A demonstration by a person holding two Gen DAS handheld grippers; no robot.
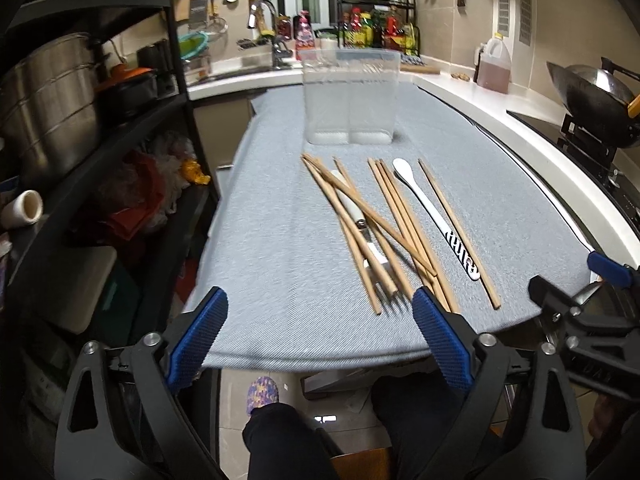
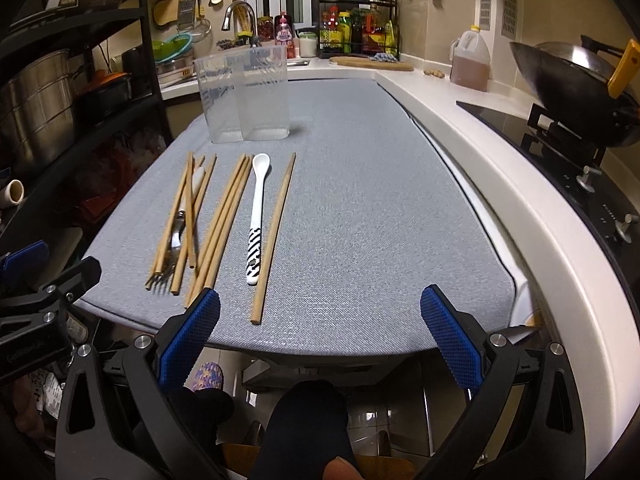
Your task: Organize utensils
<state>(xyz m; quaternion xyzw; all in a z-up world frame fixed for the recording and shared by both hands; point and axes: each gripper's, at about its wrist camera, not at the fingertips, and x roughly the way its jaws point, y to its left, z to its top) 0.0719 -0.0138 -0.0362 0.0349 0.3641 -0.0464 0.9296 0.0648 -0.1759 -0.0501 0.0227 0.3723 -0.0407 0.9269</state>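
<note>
Left gripper point(image 1: 320, 320): wide, empty; chopsticks point(image 1: 384, 224) just ahead, long axes pointing away, toward container point(image 1: 350, 98). Right gripper point(image 2: 320, 326): wide, empty; spoon point(image 2: 256, 216) ahead-left.

The fork point(image 1: 370, 248) lies mostly buried under crossed chopsticks point(image 1: 352, 216), only its white handle and tines showing. At three o'clock in the left wrist view, the right claw point(image 1: 612, 276) is cut off by the edge.
</note>
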